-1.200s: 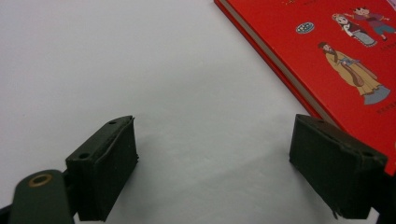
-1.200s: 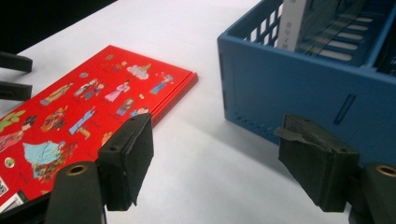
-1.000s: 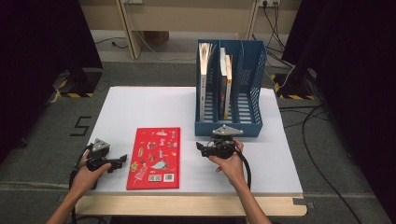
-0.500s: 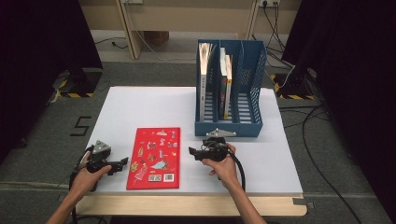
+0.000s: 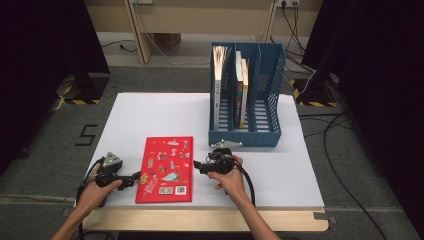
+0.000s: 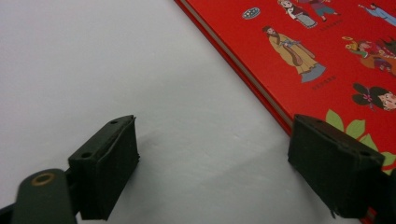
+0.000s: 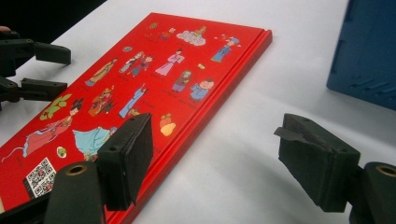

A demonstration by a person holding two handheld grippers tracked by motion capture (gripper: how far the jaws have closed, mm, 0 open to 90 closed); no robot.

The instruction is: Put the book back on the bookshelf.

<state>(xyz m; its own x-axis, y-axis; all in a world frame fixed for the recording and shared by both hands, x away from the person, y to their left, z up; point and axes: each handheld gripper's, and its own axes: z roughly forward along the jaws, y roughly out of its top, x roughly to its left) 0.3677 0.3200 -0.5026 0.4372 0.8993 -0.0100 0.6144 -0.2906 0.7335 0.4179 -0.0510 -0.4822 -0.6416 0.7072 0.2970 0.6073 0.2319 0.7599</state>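
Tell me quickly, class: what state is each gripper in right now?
Left gripper: open, holding nothing; its jaws, just closing a little, straddle the left edge of the flat red picture book.
Right gripper: open, empty, at the book's right edge.

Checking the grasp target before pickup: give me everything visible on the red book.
The red book is a thin hardcover that looks glossy, its cover printed with small cartoon figures in traditional dress and a QR code near one corner. It lies flat and closed on the white table, near the front edge, left of the blue file rack. Open jaws flank both long edges; neither gripper grips it.
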